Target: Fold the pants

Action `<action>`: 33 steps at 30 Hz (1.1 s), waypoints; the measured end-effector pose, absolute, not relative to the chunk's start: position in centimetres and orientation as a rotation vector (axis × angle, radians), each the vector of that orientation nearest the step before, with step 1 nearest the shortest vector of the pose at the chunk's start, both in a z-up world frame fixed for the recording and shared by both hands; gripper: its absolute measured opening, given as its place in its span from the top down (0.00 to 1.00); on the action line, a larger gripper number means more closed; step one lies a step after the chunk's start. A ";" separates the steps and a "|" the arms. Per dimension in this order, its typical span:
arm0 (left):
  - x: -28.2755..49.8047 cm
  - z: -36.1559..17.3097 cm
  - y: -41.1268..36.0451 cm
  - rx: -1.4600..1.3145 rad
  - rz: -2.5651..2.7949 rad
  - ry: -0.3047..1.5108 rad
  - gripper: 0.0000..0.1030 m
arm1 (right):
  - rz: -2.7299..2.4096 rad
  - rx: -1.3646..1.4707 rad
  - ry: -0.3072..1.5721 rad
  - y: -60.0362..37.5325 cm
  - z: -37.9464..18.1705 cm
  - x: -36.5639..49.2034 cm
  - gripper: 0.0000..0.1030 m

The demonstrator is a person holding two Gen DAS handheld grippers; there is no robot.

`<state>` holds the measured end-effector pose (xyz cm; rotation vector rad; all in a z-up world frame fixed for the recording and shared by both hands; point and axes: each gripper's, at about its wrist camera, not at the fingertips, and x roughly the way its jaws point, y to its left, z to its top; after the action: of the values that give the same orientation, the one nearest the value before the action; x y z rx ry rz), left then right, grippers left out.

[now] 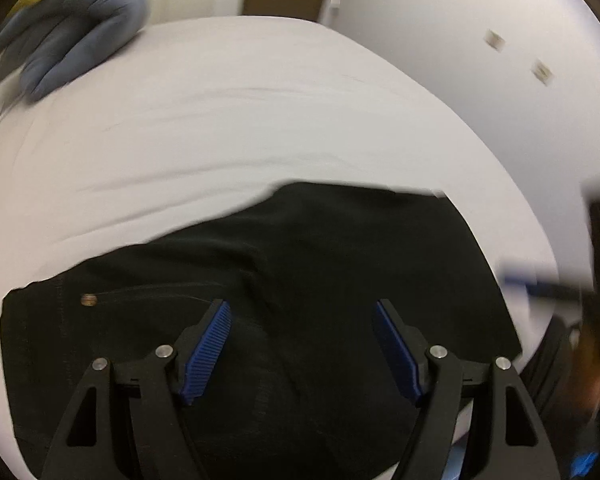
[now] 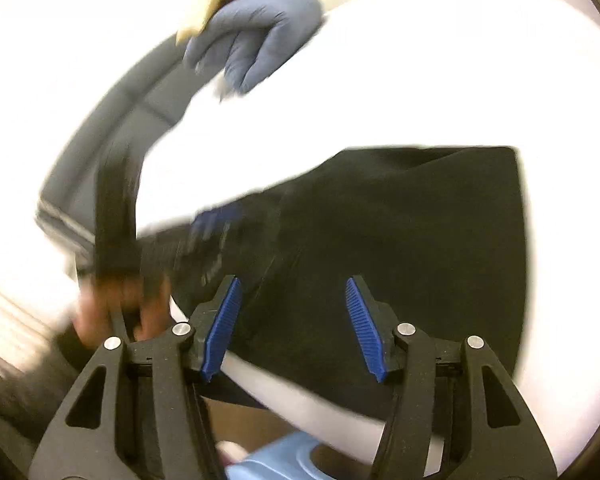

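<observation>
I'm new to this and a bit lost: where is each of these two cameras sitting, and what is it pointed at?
Left wrist view: sits on the left gripper, looking down past its open blue-padded fingers at the black pants on the white table.
Right wrist view: sits on the right gripper, jaws open, looking down at the pants near the table's edge; the person's hand shows blurred on the left.
Shared: the pants, the table, a blue-gloved hand at the far side.

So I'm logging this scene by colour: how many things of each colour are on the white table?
Black: 1, the folded pants
Blue-grey: 1, a gloved hand resting at the table edge
Total: 2
</observation>
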<state>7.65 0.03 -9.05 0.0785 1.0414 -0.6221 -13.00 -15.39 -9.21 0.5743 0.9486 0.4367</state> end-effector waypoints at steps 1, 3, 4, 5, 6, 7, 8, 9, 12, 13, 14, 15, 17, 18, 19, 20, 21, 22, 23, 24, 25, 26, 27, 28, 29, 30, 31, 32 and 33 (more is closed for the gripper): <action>6.9 -9.9 -0.8 0.107 -0.633 1.057 0.27 | 0.452 0.612 0.940 -16.8 -9.6 -12.6 0.54; 6.7 -11.7 -1.5 0.124 -0.612 1.104 0.27 | 0.469 0.726 0.939 -20.8 -10.9 -10.8 0.54; 6.7 -13.0 -1.3 0.114 -0.595 1.140 0.28 | 0.460 0.765 0.943 -24.6 -11.5 -7.9 0.54; 6.6 -14.2 -1.1 0.099 -0.580 1.172 0.29 | 0.437 0.797 0.955 -26.4 -13.0 -7.2 0.54; 6.2 -14.4 -0.8 0.083 -0.585 1.141 0.28 | 0.391 0.823 1.002 -28.8 -14.9 -5.9 0.54; 6.0 -14.4 -0.8 0.084 -0.581 1.137 0.28 | 0.348 0.857 1.061 -29.6 -16.9 -5.9 0.56; 5.9 -14.4 -0.8 0.096 -0.574 1.141 0.28 | 0.351 0.875 1.080 -30.8 -18.8 -4.7 0.59; 5.6 -14.4 -0.6 0.112 -0.569 1.143 0.28 | 0.355 0.867 1.074 -30.9 -19.3 -5.6 0.68; 5.5 -14.6 -0.7 0.102 -0.565 1.147 0.27 | 0.389 0.828 1.078 -30.1 -19.3 -8.3 0.68; 5.5 -14.7 -1.0 0.082 -0.564 1.150 0.25 | 0.396 0.818 1.085 -29.1 -19.5 -8.3 0.68; 5.5 -14.8 -1.0 0.073 -0.564 1.150 0.25 | 0.407 0.808 1.094 -28.7 -19.5 -10.4 0.68; 5.4 -14.8 -0.8 0.076 -0.564 1.149 0.25 | 0.410 0.810 1.108 -28.7 -19.3 -12.7 0.68; 5.2 -14.8 -0.4 0.082 -0.561 1.145 0.25 | 0.409 0.821 1.116 -26.8 -20.0 -15.1 0.68; 5.2 -14.7 -0.7 0.079 -0.560 1.145 0.25 | 0.402 0.833 1.125 -25.8 -19.7 -17.1 0.68; 5.5 -14.8 -0.5 0.071 -0.558 1.145 0.25 | 0.401 0.842 1.135 -24.7 -20.7 -18.1 0.68; 5.5 -14.6 -0.3 0.059 -0.555 1.142 0.25 | 0.396 0.844 1.147 -24.4 -20.5 -19.8 0.68; 5.5 -14.2 0.2 0.037 -0.551 1.138 0.25 | 0.385 0.824 1.158 -22.1 -19.8 -19.7 0.68; 5.6 -13.8 0.8 0.014 -0.546 1.134 0.25 | 0.370 0.777 1.151 -21.7 -18.7 -20.6 0.67; 5.7 -13.4 1.6 -0.014 -0.537 1.129 0.25 | 0.380 0.759 1.121 -20.8 -17.5 -21.2 0.66; 5.4 -12.9 2.6 -0.049 -0.525 1.115 0.25 | 0.407 0.770 1.071 -20.7 -16.2 -21.9 0.66; 5.2 -12.5 3.2 -0.069 -0.515 1.101 0.25 | 0.430 0.785 1.032 -21.5 -15.4 -21.5 0.66; 4.6 -11.9 4.4 -0.102 -0.495 1.075 0.25 | 0.473 0.807 0.968 -21.6 -14.1 -21.2 0.66; 3.9 -11.2 5.8 -0.142 -0.467 1.041 0.24 | 0.494 0.813 0.938 -21.8 -13.4 -20.7 0.66; 3.4 -10.7 7.0 -0.177 -0.445 1.012 0.23 | 0.510 0.817 0.910 -21.8 -12.9 -19.9 0.66; 2.6 -10.1 8.8 -0.225 -0.412 0.978 0.21 | 0.520 0.828 0.894 -22.1 -12.8 -19.1 0.66; 1.8 -9.6 10.8 -0.275 -0.366 0.942 0.17 | 0.535 0.857 0.890 -22.3 -13.2 -18.0 0.66; 1.2 -9.3 12.3 -0.311 -0.327 0.916 0.12 | 0.561 0.893 0.891 -22.2 -13.9 -17.0 0.66; 0.4 -8.9 14.4 -0.356 -0.275 0.886 0.10 | 0.577 0.920 0.904 -21.8 -15.0 -16.0 0.66; -0.1 -8.3 16.4 -0.409 -0.224 0.865 0.08 | 0.559 0.922 0.929 -21.4 -16.1 -15.5 0.56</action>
<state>-0.07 16.36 -8.30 -0.4088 0.8649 -0.2243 -15.47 -21.43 -16.08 0.9218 0.9286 0.5595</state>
